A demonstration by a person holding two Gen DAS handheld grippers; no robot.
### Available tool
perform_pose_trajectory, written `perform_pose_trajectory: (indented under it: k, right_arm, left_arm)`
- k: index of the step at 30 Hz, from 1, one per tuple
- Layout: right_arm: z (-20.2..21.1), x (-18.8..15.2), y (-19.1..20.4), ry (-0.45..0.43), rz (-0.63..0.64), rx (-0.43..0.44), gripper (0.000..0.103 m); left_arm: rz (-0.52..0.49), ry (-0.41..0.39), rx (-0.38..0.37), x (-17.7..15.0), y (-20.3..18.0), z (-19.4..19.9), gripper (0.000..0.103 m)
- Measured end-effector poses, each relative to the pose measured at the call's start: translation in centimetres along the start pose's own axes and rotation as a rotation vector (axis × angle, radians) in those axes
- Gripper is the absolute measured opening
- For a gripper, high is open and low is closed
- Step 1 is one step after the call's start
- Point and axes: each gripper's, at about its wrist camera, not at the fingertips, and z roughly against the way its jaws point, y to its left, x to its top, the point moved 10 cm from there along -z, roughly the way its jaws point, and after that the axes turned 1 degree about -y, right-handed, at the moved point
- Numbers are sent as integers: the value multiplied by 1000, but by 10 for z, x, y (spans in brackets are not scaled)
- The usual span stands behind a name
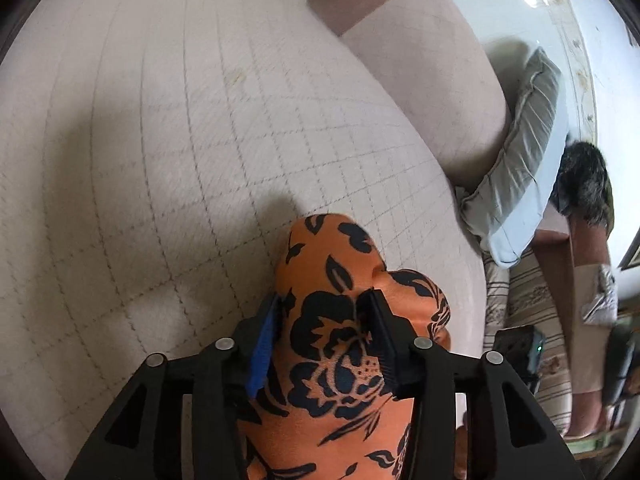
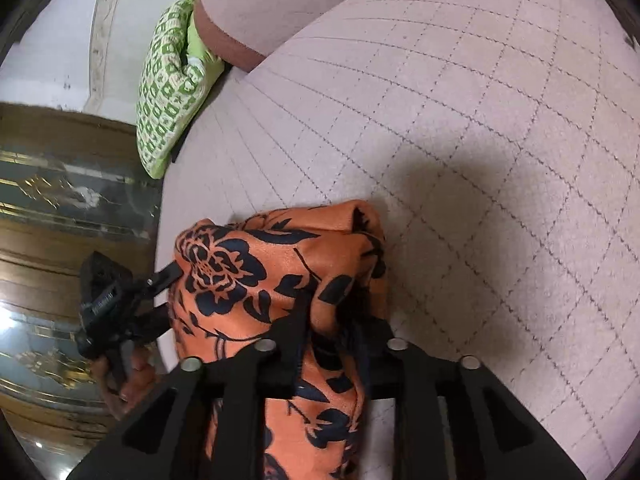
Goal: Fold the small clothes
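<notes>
An orange garment with a black flower print bulges up between the fingers of my left gripper, which is shut on it above the pale quilted surface. In the right wrist view the same garment is bunched and lifted, and my right gripper is shut on its right part. The left gripper shows there at the cloth's left edge, held by a hand.
A green-and-white patterned cushion leans at the far left edge of the quilted surface. A grey pillow and a pale blue one lie off the right edge, next to a striped cloth. A shiny floor lies beyond.
</notes>
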Motion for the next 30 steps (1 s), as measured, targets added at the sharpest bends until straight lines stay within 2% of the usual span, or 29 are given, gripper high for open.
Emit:
perform_pose_trajectory:
  k: [1, 3, 4, 7, 9, 11, 13, 14, 16, 18, 20, 23, 24, 25, 26, 27, 30]
  right_arm:
    - [3, 1, 2, 6, -13, 30, 42]
    - [5, 0, 7, 2, -18, 53, 50]
    - [5, 0, 7, -1, -5, 35, 50]
    - [-4, -2, 6, 16, 23, -19, 51]
    - [-4, -1, 8, 16, 19, -35, 51]
    - [5, -3, 13, -7, 56, -84, 52]
    - [19, -12, 17, -44, 80, -121, 62]
    - [28, -22, 19, -60, 85, -116, 66]
    - [43, -48, 16, -109, 76, -104, 75]
    - [50, -83, 12, -112, 70, -82, 75]
    - [45, -118, 4, -77, 56, -58, 75]
    - [31, -152, 8, -19, 15, 43, 72]
    - [28, -158, 10, -10, 31, 41, 64]
    - [25, -161, 9, -22, 56, -9, 56]
    - [25, -162, 8, -34, 70, -36, 52]
    - [25, -162, 9, -37, 80, -37, 43]
    - [30, -163, 11, -45, 87, -29, 33]
  left_arm:
    - [-17, -26, 11, 0, -1, 7, 44]
    - [-64, -75, 66, 4, -3, 14, 45]
    - [-90, -88, 111, 6, -1, 14, 45]
    - [-100, -92, 139, 7, -7, 8, 45]
    - [-125, -117, 186, 5, -9, 16, 45]
    - [-175, -147, 245, -7, -13, 31, 45]
    - [-217, -157, 287, -29, -15, 48, 45]
    - [-224, -169, 293, -40, -14, 59, 46]
    - [-199, -191, 247, -75, -7, 77, 50]
    - [-138, -161, 196, -112, 11, 83, 50]
    - [-66, -131, 176, -143, 29, 84, 49]
    - [-61, -134, 201, -160, 38, 84, 49]
    - [-70, -141, 219, -159, 39, 81, 49]
    - [-73, -138, 230, -158, 40, 79, 46]
    - [-72, -128, 235, -157, 43, 72, 27]
    - [-62, -118, 244, -158, 47, 68, 10]
    - [-85, -165, 272, -159, 47, 73, 8]
